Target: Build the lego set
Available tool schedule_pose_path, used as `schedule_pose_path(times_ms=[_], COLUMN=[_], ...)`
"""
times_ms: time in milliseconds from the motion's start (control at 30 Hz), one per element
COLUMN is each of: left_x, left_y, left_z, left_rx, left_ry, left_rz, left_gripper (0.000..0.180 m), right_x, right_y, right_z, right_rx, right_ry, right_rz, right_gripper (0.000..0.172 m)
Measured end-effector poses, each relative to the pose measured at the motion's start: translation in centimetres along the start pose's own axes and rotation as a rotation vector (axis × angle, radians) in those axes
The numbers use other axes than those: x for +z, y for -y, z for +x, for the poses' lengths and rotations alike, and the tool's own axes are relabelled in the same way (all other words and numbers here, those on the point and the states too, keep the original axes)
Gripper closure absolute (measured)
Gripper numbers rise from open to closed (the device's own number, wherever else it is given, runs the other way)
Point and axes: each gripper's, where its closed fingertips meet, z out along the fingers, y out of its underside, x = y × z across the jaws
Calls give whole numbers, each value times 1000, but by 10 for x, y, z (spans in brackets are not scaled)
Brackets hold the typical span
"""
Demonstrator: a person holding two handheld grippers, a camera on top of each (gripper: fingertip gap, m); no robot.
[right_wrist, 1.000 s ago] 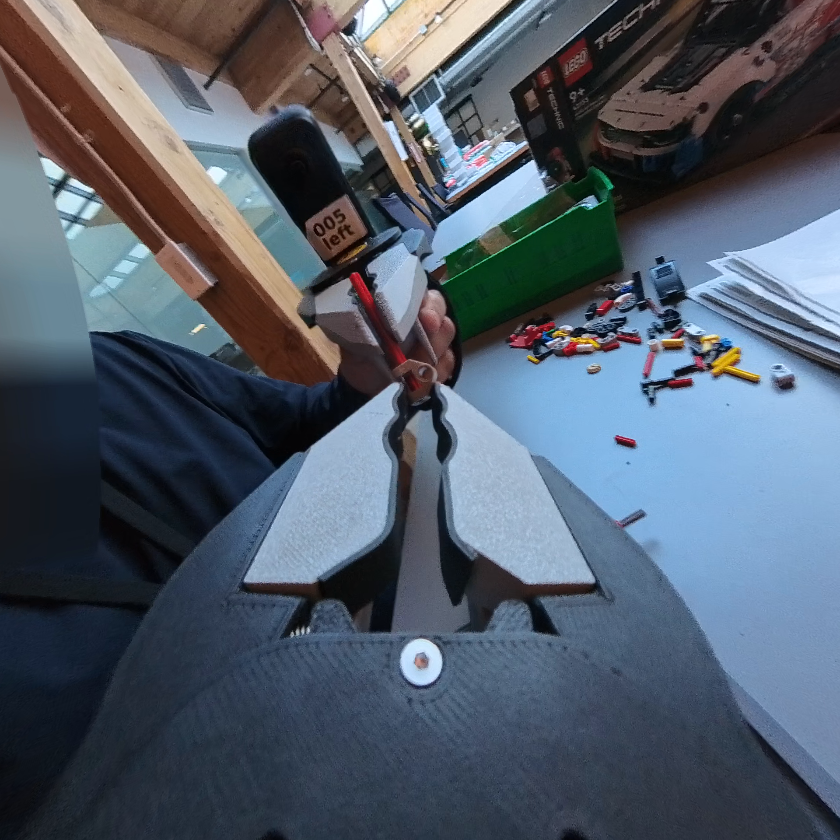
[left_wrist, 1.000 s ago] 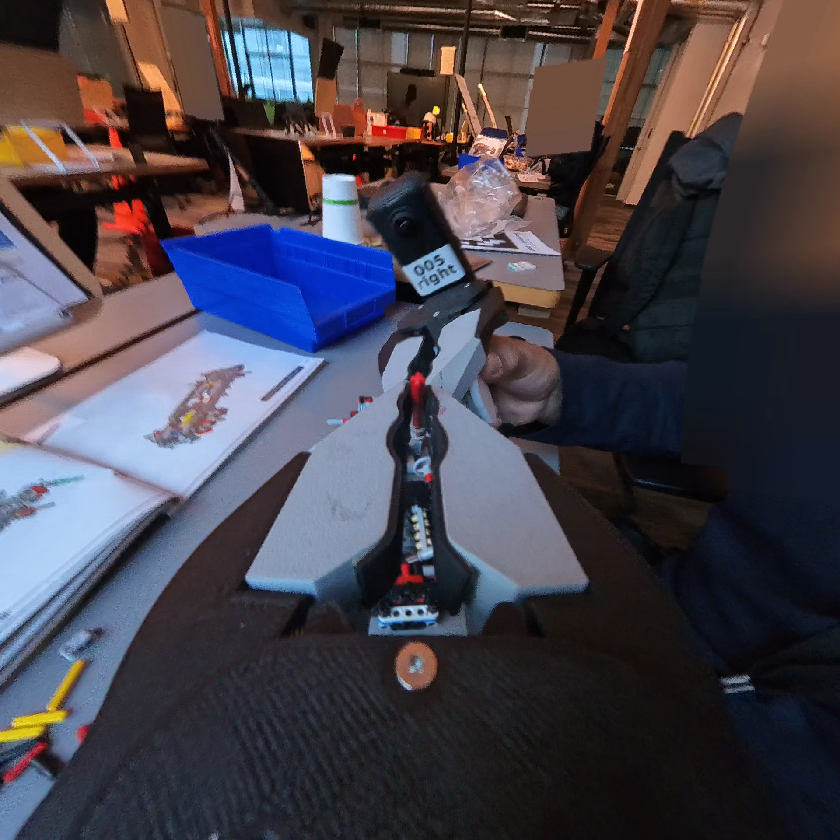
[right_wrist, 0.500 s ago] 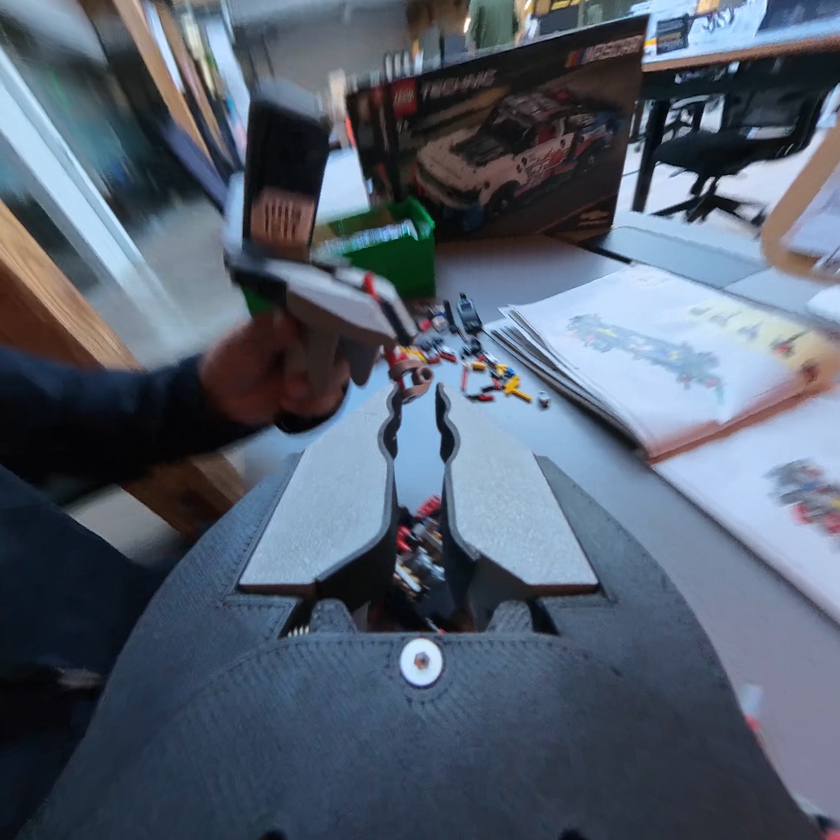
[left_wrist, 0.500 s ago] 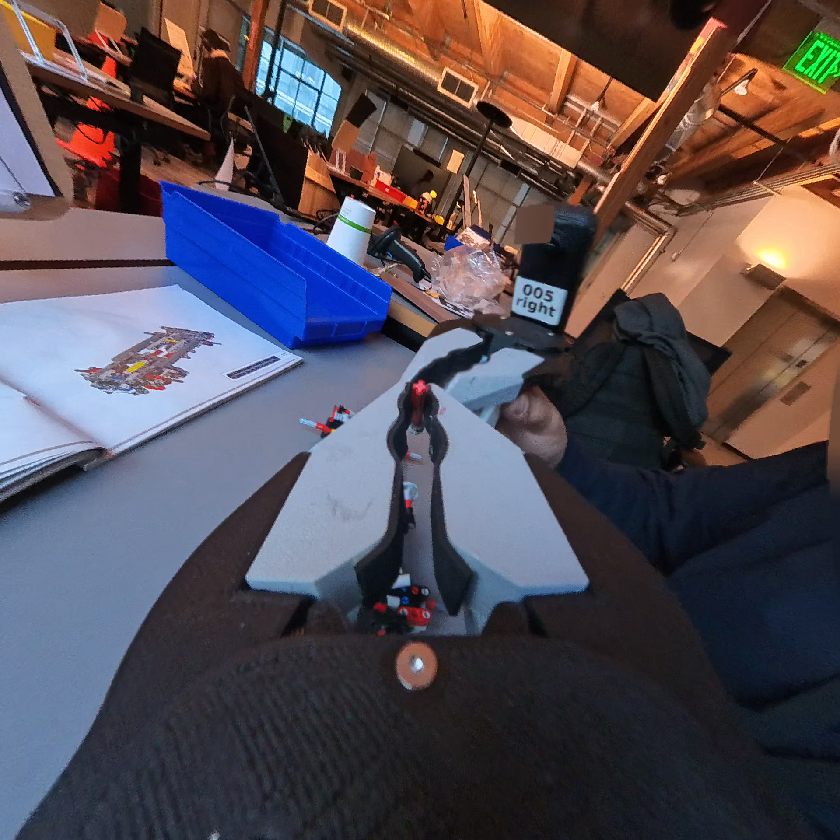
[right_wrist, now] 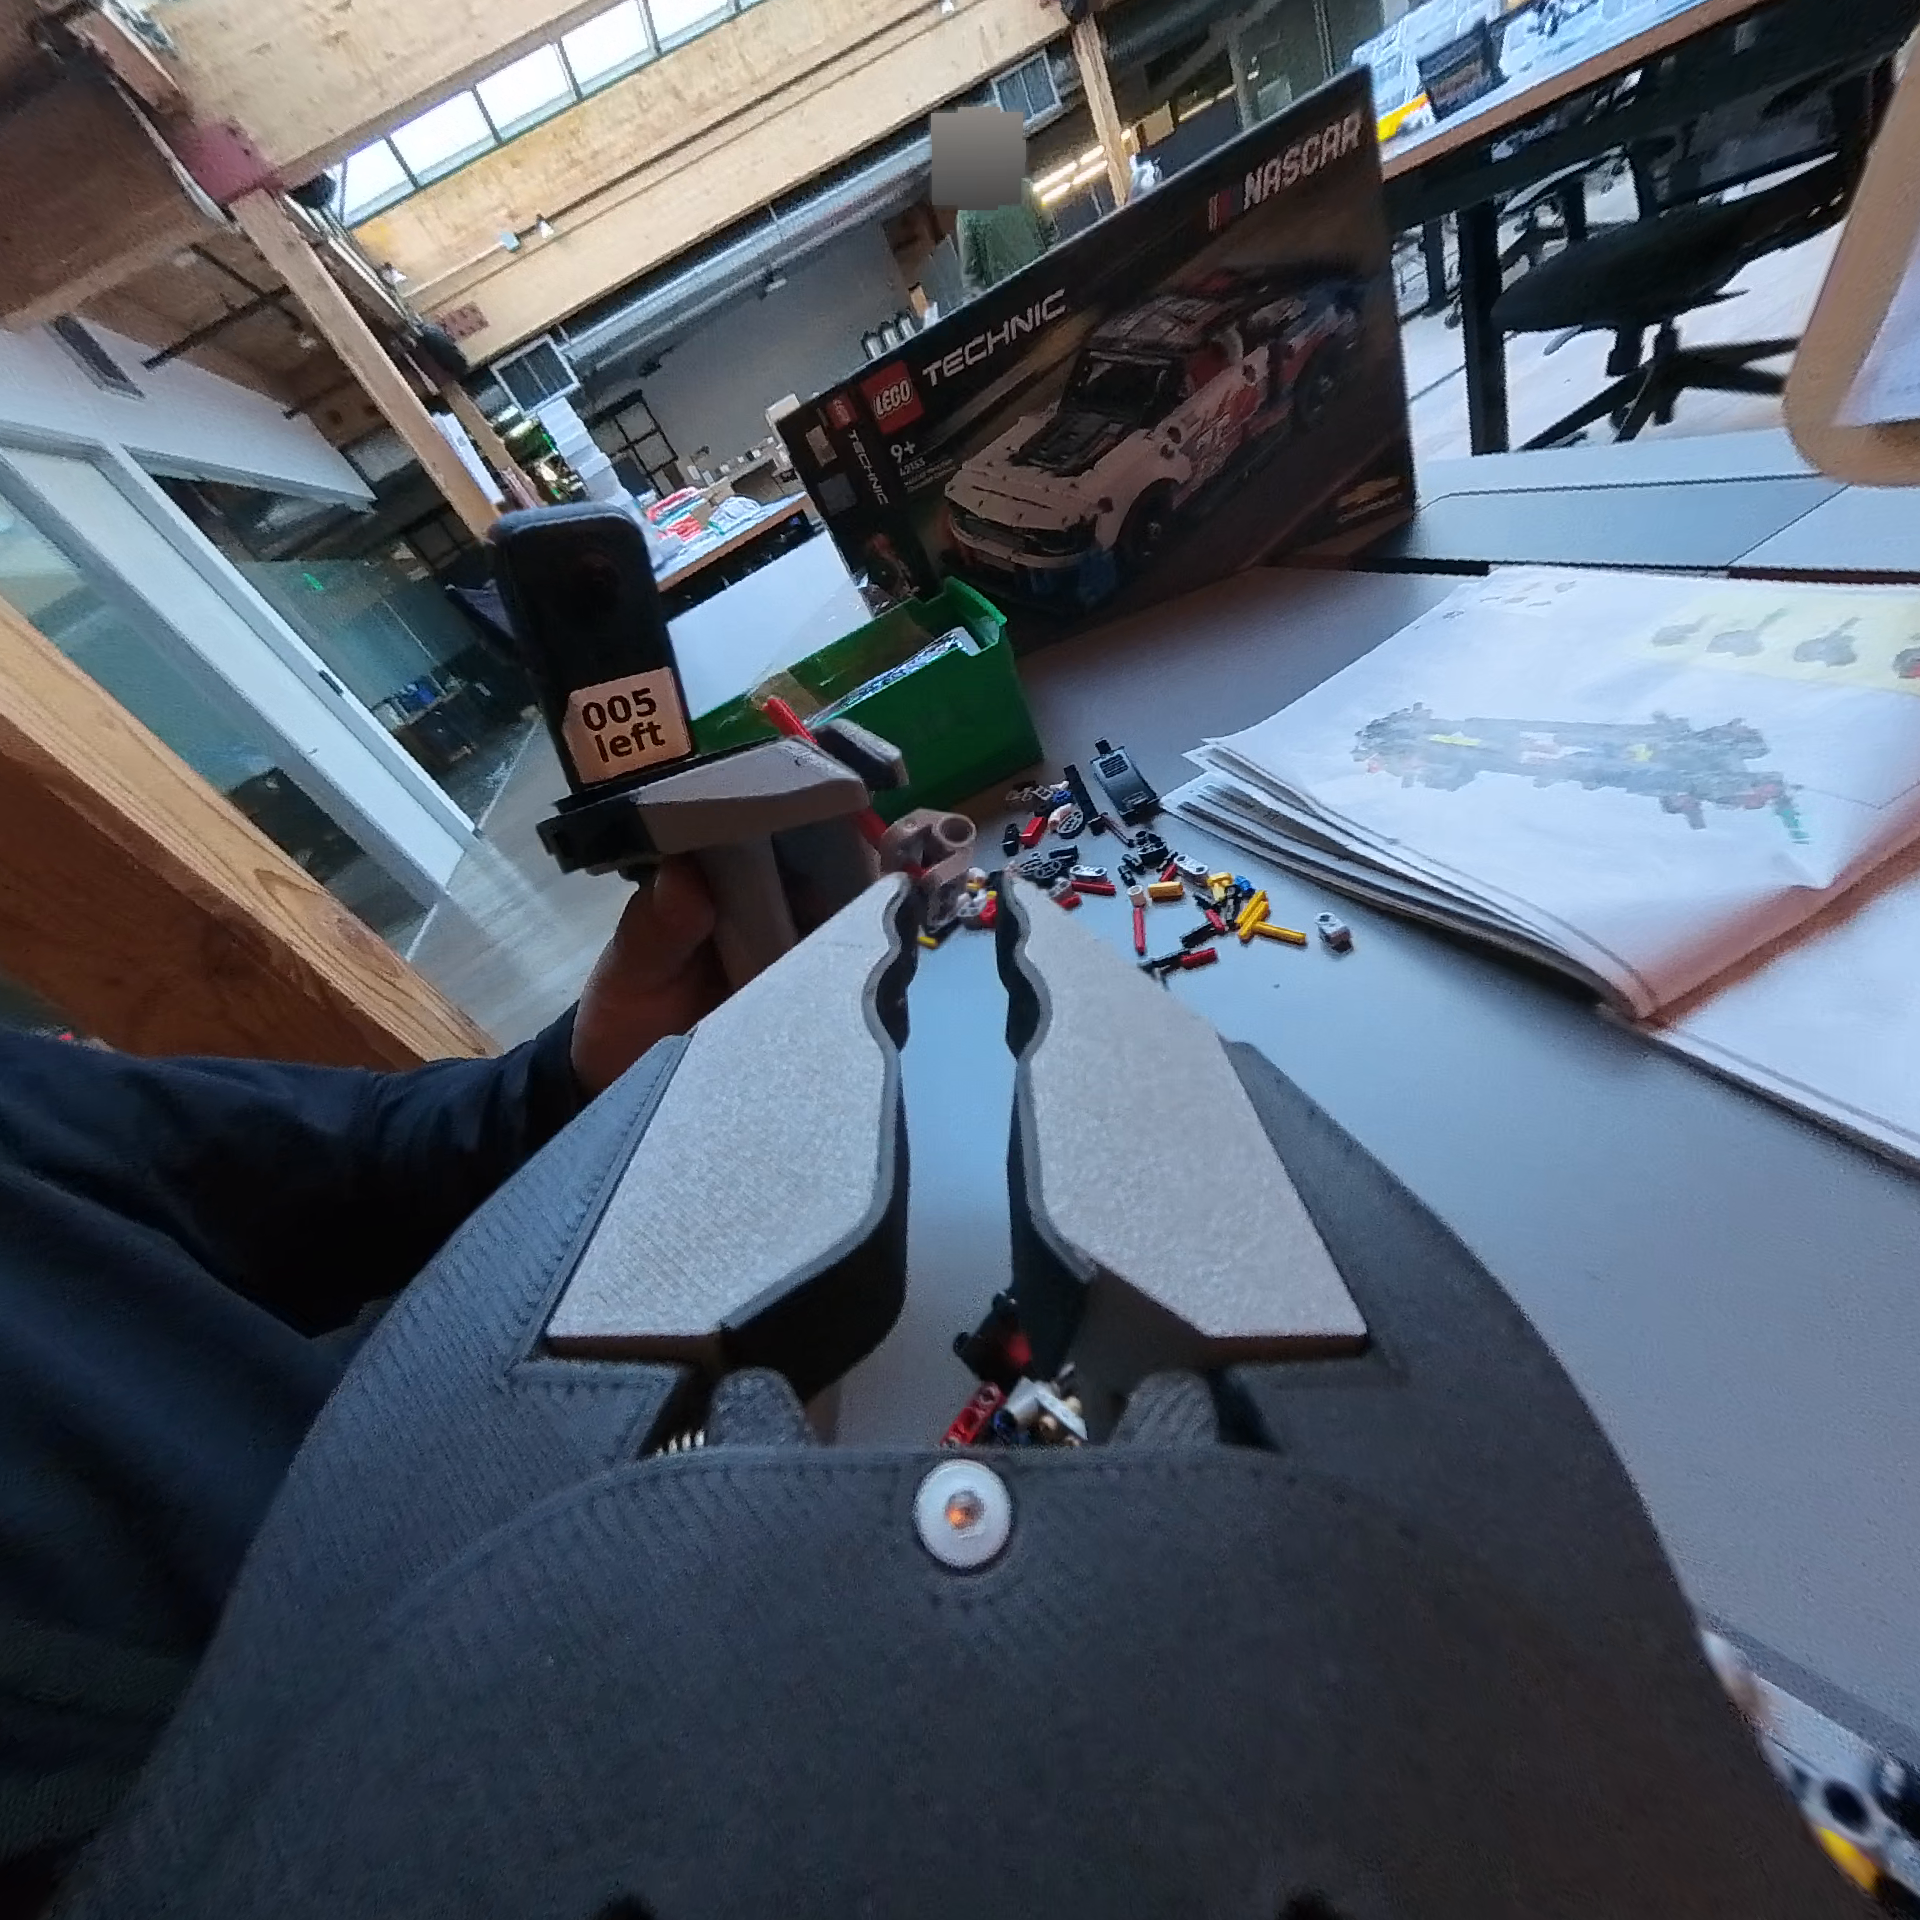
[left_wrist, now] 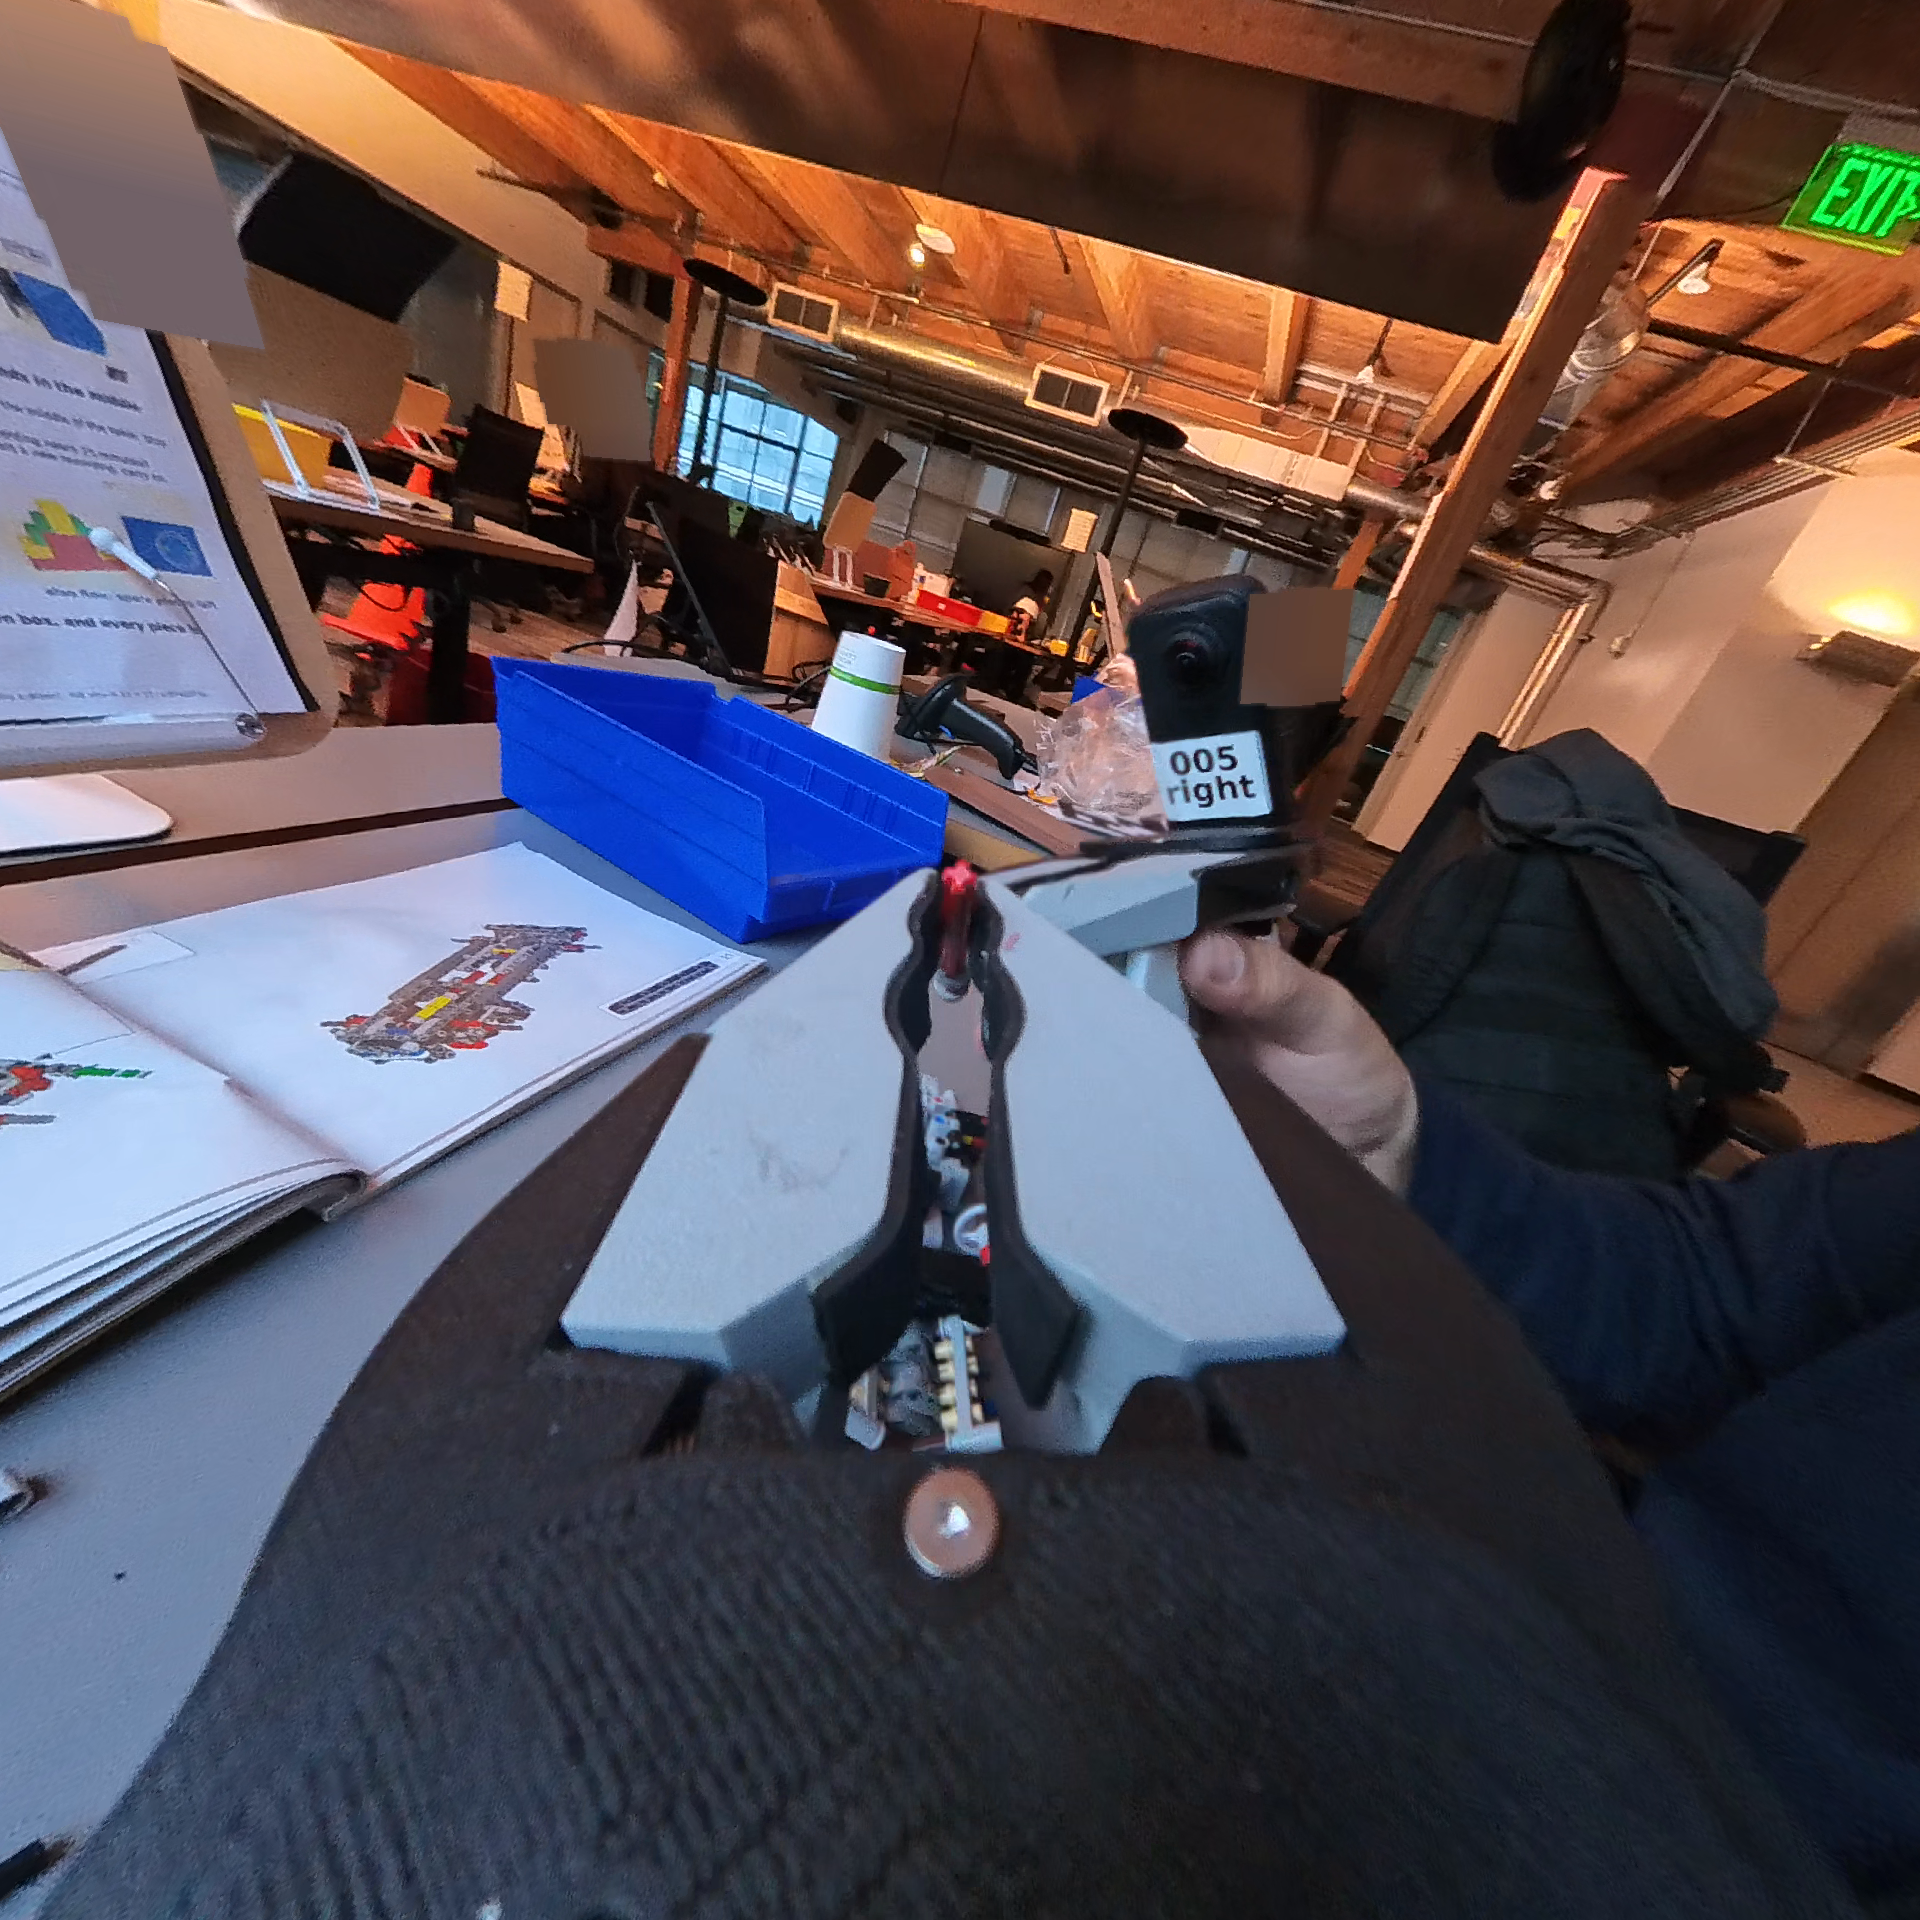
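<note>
My left gripper (left_wrist: 954, 906) is shut on a thin red axle (left_wrist: 954, 920) that stands between its fingertips. In the right wrist view the left gripper (right_wrist: 847, 758) is held up at the left, and the red axle (right_wrist: 868, 821) slants down from it. A tan connector piece (right_wrist: 935, 844) sits on the axle's lower end. My right gripper (right_wrist: 954, 904) is open. Its left fingertip (right_wrist: 896, 906) is right at the tan connector, and its right fingertip stands apart from it. In the left wrist view the right gripper's body (left_wrist: 1143, 894) is just behind my left fingertips, with its own tips hidden.
A pile of small loose pieces (right_wrist: 1153, 883) lies on the grey table (right_wrist: 1455, 1143). Behind it stand a green bin (right_wrist: 935, 707) and a model car box (right_wrist: 1122, 395). An open instruction booklet (right_wrist: 1558, 769) lies to the right. A blue bin (left_wrist: 707, 790) and a white cup (left_wrist: 857, 691) stand farther off. Both grippers' tips are close together, under 4 cm apart.
Both grippers swung and tilted in the hands. The right gripper's jaws, earlier close around the tan connector, have opened. The connector stays on the red axle held by the left gripper.
</note>
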Motion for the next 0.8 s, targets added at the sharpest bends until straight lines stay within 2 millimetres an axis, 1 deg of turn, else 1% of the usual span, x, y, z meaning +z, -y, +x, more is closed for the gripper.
schedule_pose_path(times_ms=[67,133,200,300,367,433,500,600,700,733,800], left_x=[-1,-3,-4,-5,-5,-5,-3,-4,-6,-7,-9], left_y=[1,5,6,2,1,-2,-7,-16,-15,-14,-9], left_z=[0,-1,-2,0,-5,-8,-14,-27,-31,-33,-36], left_rx=[23,34,24,21,46,46,31,37,103,140,210], left_ry=[19,35,33,6,39,50,64,131,185,215,265], left_rz=[9,35,45,32,27,4,-13,-56,-82,-92,-96], left_gripper=[178,179,178,177,177,177,177,177,178,178,178], right_x=[6,9,10,11,15,18,19,23,27,29,34], right_y=[-2,1,7,18,13,8,3,-5,-1,0,4], right_z=[-2,-5,-5,-1,3,8,14,27,30,31,31], right_rx=[22,37,47,96,120,105,55,-137,-328,-359,-364], right_ry=[19,42,51,66,63,35,-24,-186,-288,-311,-312], right_rz=[5,25,62,137,116,100,72,-21,-53,-58,-44], right_gripper=[162,165,165,167,167,167,168,168,170,170,171])
